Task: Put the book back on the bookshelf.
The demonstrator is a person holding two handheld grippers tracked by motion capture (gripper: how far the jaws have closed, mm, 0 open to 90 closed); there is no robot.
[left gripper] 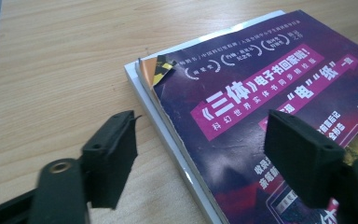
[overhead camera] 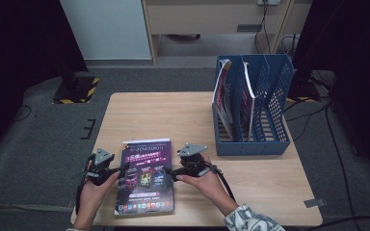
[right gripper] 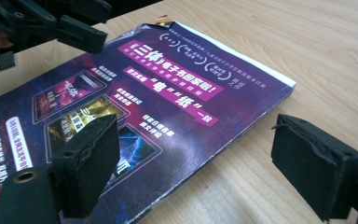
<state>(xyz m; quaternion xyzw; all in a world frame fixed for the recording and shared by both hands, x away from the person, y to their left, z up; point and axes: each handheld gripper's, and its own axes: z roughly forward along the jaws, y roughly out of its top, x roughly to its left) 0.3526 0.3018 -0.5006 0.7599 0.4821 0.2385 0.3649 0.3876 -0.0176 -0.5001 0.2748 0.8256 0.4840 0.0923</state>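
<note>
Purple glossy-covered paperback book (overhead camera: 144,177), flat on the near edge of the pale wooden table (overhead camera: 183,115), flanked by left gripper (overhead camera: 123,169) and right gripper (overhead camera: 169,173), jaws open astride its side edges, nothing pinched; step: grasping; next likely closing both, then lifting level.

book: purple magazine (overhead camera: 145,177) flat before me
my left gripper (overhead camera: 120,171): at its left edge
my right gripper (overhead camera: 169,173): at its right edge

Purple magazine (overhead camera: 145,175) flat on table's near edge (corner dog-eared)
</note>
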